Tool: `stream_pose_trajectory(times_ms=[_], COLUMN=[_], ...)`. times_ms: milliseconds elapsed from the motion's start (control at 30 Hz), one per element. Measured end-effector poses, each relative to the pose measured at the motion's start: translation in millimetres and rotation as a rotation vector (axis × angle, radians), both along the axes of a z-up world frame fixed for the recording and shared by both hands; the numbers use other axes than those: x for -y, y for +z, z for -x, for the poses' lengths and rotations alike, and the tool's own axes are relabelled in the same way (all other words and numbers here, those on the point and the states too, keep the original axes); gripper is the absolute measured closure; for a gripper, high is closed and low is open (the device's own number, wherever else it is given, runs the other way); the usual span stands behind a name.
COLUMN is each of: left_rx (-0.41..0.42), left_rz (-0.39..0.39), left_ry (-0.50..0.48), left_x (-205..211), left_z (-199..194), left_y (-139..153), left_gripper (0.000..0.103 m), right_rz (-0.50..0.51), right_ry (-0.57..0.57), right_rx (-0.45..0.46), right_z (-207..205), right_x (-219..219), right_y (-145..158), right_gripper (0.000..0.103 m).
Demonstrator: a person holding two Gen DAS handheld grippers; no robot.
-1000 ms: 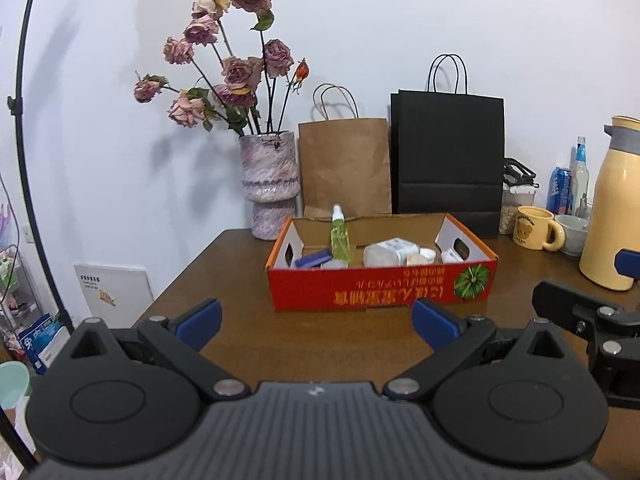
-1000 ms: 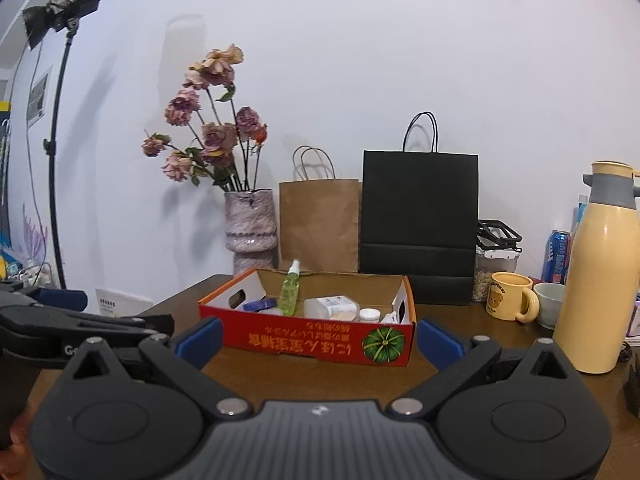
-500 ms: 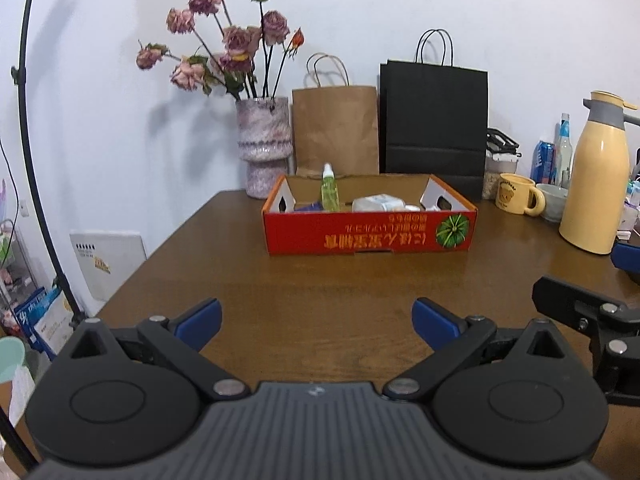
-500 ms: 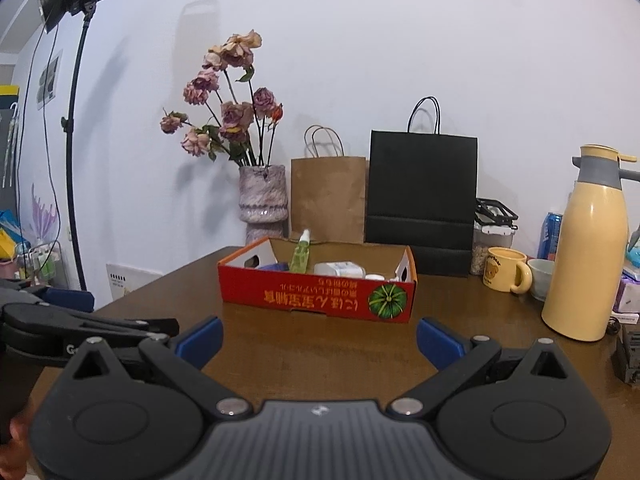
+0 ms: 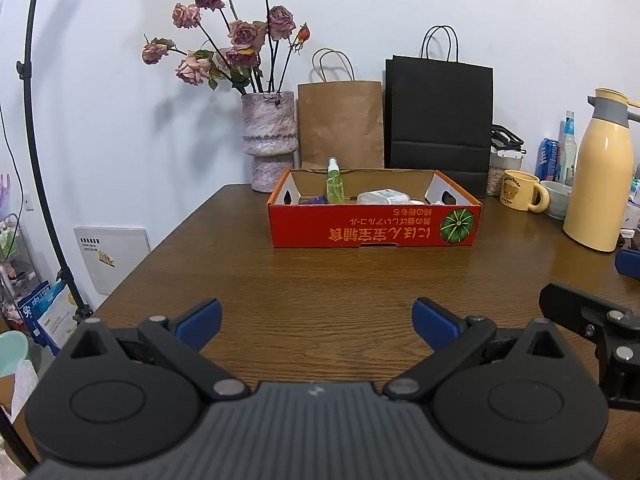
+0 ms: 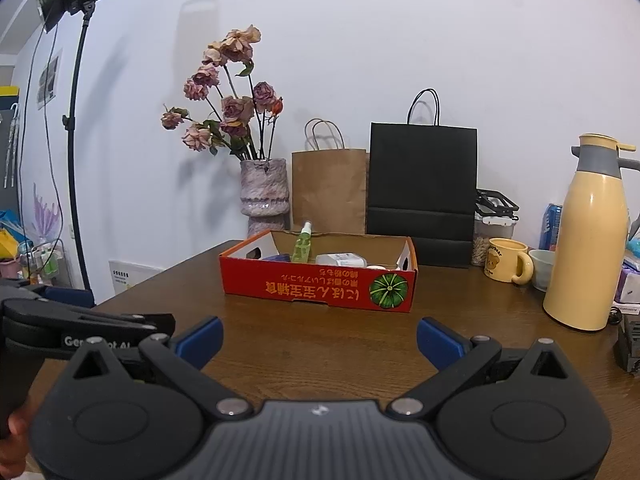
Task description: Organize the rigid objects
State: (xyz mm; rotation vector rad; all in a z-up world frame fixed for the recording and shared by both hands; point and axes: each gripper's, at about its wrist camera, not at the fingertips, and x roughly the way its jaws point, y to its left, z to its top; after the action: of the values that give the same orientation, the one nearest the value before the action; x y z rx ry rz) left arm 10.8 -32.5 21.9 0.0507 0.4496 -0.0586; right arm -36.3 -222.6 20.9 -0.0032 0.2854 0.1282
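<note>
A red cardboard box stands on the brown table near its far side. Inside it stand a green spray bottle, a white bottle on its side and a dark blue item. My left gripper is open and empty, well in front of the box. My right gripper is open and empty, also in front of the box, to the right of the left one.
A vase of dried roses, a brown paper bag and a black paper bag stand behind the box. A yellow mug, a small bowl and a tall yellow thermos stand at the right. A light stand is at the left.
Both grippers have pulled back from the box and away from it; the box looks smaller and farther. Both stay open and empty.
</note>
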Motion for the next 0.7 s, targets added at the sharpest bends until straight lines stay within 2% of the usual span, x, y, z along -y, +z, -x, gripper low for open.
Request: stream_pose_trajectory(times_ms=[700], left_rx=[0.007], left_rz=[0.001], left_ry=[-0.002], left_x=[0.3], left_z=[1.4], left_y=[3.6], left_gripper=[0.0], right_rz=[0.003], right_ry=[0.002], right_rx=[0.007], right_z=[1.4], right_x=[-2.5], right_y=[0.5], right_gripper=[0.0])
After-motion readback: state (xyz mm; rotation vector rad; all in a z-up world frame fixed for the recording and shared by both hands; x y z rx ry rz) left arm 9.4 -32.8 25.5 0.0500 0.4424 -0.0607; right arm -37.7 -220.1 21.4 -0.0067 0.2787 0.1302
